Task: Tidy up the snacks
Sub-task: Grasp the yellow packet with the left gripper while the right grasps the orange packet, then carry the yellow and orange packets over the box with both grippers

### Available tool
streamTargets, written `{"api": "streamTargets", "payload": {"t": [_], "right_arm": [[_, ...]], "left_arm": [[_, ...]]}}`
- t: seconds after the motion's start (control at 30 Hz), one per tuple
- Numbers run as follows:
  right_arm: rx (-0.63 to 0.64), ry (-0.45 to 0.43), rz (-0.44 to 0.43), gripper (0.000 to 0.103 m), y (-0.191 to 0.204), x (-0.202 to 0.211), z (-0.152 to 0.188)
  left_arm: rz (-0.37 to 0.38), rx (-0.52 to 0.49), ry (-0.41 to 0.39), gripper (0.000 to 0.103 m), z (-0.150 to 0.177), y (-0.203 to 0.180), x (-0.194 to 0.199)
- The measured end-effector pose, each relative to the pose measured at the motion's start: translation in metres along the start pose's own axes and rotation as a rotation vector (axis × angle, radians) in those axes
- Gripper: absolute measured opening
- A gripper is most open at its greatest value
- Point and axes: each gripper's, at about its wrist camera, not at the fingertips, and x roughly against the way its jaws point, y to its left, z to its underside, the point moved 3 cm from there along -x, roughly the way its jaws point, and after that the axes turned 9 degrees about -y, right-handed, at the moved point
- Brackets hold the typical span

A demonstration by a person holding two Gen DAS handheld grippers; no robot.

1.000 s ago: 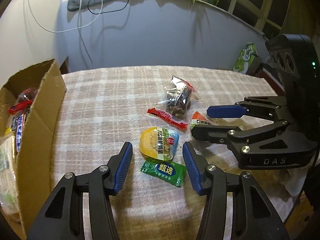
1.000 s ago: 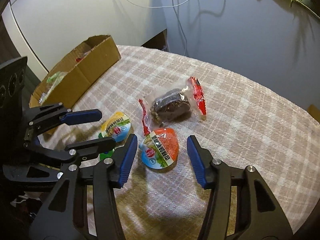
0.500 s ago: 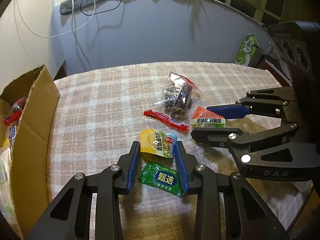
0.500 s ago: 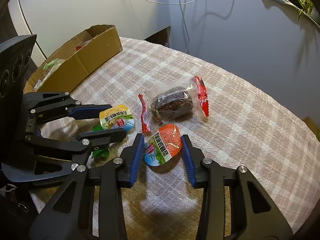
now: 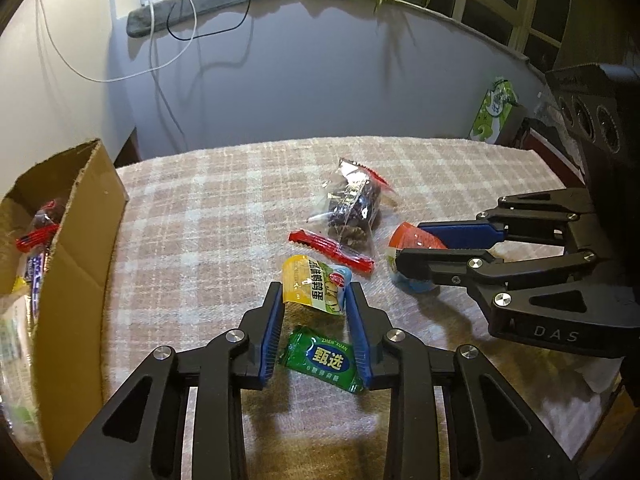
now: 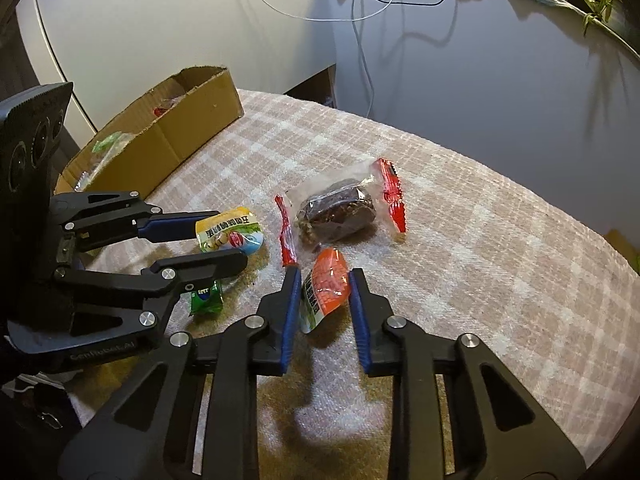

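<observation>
My left gripper point(image 5: 316, 292) is shut on a yellow snack packet point(image 5: 316, 284) and holds it just above the checked tablecloth; it also shows in the right wrist view point(image 6: 230, 232). My right gripper point(image 6: 325, 280) is shut on an orange snack packet point(image 6: 325, 284), lifted and bent between the pads; it also shows in the left wrist view point(image 5: 412, 236). A green candy packet point(image 5: 322, 360) lies under the left gripper. A clear bag of dark snack with red ends point(image 6: 340, 210) lies on the cloth ahead.
An open cardboard box point(image 5: 80, 240) with several snacks inside stands at the table's left edge; it also shows in the right wrist view point(image 6: 176, 132). A grey wall with cables runs behind the table. A green carton point(image 5: 494, 110) stands at the far right.
Both grippers closed from open onto their packets: left on the yellow one, right on the orange one. Both packets are now lifted and crumpled between the pads.
</observation>
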Motion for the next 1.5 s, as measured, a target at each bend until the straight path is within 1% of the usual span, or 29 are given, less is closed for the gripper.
{"api": "streamTargets", "payload": {"t": [0.27, 0.33, 0.37, 0.43, 0.6, 0.77, 1.17, 1.5], "right_arm": [[0.02, 0.006, 0.005, 0.024, 0.003, -0.002, 0.001], [0.022, 0.044, -0.009, 0.024, 0.005, -0.009, 0.004], [0.034, 0.044, 0.001, 0.024, 0.006, -0.012, 0.006], [0.058, 0.035, 0.017, 0.024, 0.01, -0.011, 0.007], [0.041, 0.021, 0.025, 0.024, 0.009, -0.008, 0.007], [0.041, -0.004, 0.027, 0.024, 0.014, 0.006, 0.002], [0.06, -0.087, 0.009, 0.024, 0.047, 0.044, -0.018], [0.084, -0.134, -0.016, 0.024, 0.079, 0.055, -0.039]], "left_arm": [[-0.005, 0.001, -0.014, 0.03, 0.0, -0.002, 0.007], [-0.007, 0.003, -0.017, 0.03, 0.0, -0.002, 0.009], [-0.009, 0.004, -0.02, 0.03, 0.0, -0.001, 0.01], [-0.012, 0.006, -0.025, 0.03, 0.0, -0.001, 0.012], [-0.016, 0.017, -0.048, 0.03, -0.004, 0.001, 0.023], [-0.017, 0.04, -0.088, 0.03, -0.008, 0.006, 0.041], [-0.04, 0.073, -0.204, 0.03, -0.014, 0.018, 0.102], [-0.073, 0.093, -0.263, 0.03, -0.014, 0.038, 0.132]]}}
